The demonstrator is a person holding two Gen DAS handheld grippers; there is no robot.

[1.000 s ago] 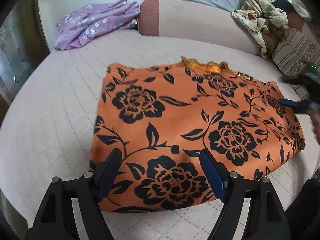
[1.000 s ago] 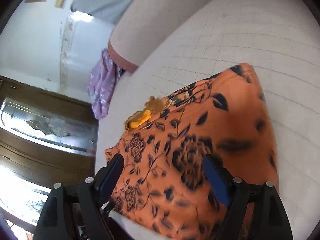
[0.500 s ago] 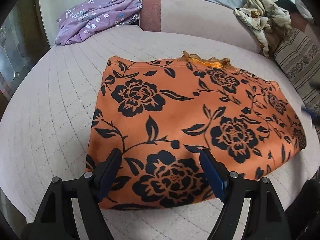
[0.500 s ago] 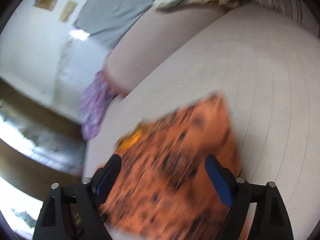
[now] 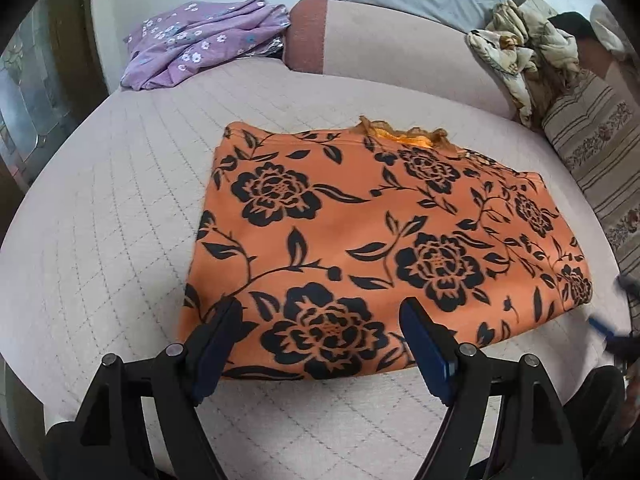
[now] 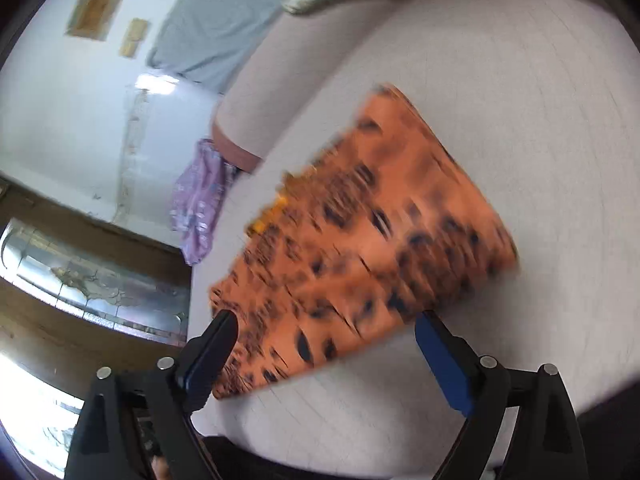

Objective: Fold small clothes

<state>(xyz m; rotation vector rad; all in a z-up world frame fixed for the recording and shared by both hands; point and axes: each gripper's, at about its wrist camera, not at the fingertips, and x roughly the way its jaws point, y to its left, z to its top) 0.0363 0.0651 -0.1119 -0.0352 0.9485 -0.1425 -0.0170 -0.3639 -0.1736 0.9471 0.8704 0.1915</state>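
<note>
An orange garment with black flowers (image 5: 360, 236) lies folded flat on the pale quilted bed (image 5: 100, 216). A ruffled orange edge (image 5: 404, 136) sticks out at its far side. My left gripper (image 5: 320, 328) is open and empty, hovering over the garment's near edge. My right gripper (image 6: 324, 340) is open and empty, just off the garment's (image 6: 360, 240) near edge; this view is blurred by motion. The right gripper also shows as a blurred blue tip at the far right of the left wrist view (image 5: 604, 324).
A purple flowered garment (image 5: 204, 40) lies at the back left by a pink bolster (image 5: 400, 48). A crumpled cream floral cloth (image 5: 516, 52) and a striped cushion (image 5: 600, 152) sit at the right. A dark wooden cabinet with glass (image 6: 92, 280) stands past the bed's left edge.
Both grippers have pulled back from the garment toward its near edges. The right gripper swung away fast, off the cloth to its right side. The garment stays flat.
</note>
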